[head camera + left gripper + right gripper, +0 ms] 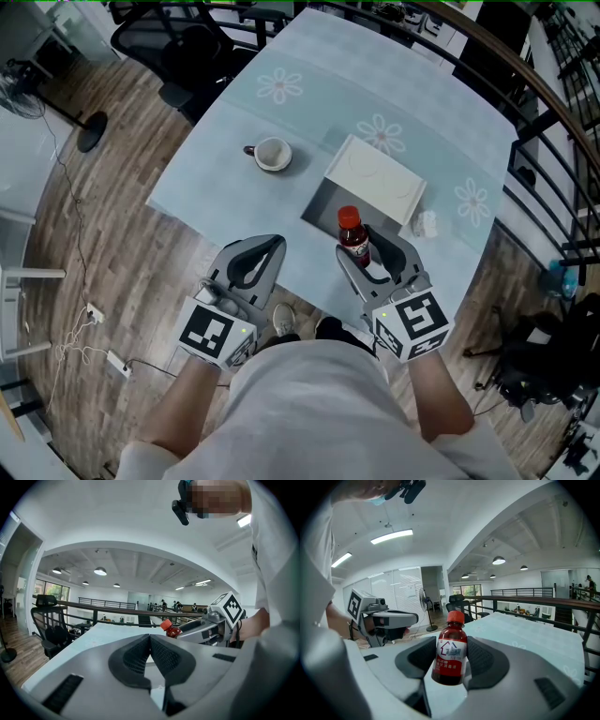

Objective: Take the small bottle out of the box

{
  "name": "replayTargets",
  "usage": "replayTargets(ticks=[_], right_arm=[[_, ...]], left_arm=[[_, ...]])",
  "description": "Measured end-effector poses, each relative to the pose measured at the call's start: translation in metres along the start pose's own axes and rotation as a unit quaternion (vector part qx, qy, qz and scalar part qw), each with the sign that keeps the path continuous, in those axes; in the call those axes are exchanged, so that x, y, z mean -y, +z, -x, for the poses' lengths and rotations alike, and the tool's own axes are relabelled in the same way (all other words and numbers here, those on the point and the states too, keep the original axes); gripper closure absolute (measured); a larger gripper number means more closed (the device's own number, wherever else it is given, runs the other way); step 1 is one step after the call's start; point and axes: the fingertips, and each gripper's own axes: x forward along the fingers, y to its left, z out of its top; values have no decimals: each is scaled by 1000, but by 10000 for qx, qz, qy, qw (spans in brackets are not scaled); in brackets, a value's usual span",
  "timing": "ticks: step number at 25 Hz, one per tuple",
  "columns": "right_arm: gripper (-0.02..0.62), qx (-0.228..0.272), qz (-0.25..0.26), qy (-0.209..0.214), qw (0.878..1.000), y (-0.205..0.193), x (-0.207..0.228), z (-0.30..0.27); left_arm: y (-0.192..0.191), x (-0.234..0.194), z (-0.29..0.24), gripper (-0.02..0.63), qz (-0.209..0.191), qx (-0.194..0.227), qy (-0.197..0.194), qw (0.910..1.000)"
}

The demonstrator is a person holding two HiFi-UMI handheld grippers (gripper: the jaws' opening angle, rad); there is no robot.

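A small dark-red bottle (353,238) with a red cap and a white label is held upright between the jaws of my right gripper (372,255), lifted near the table's front edge. In the right gripper view the bottle (450,654) fills the gap between both pads. The open grey box (330,208), with its white lid (375,179) leaning behind it, sits just beyond the bottle. My left gripper (255,260) hovers at the table's near edge with its jaws together and nothing in them; from its own view the pads (151,656) meet, and the bottle (170,629) shows to the right.
A cup (272,155) stands on the pale blue table (234,122) left of the box. A crumpled white scrap (425,224) lies right of the lid. An office chair (192,52) is behind the table, and a railing (525,84) runs along the right.
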Motion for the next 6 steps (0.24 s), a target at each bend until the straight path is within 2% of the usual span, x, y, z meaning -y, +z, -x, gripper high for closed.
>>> replayTargets(ticks=[6], right_arm=[[374,12,-9,-3,10000,0,3,-2]], left_arm=[[-1,-1,-3,584,8,23,-9,10000]])
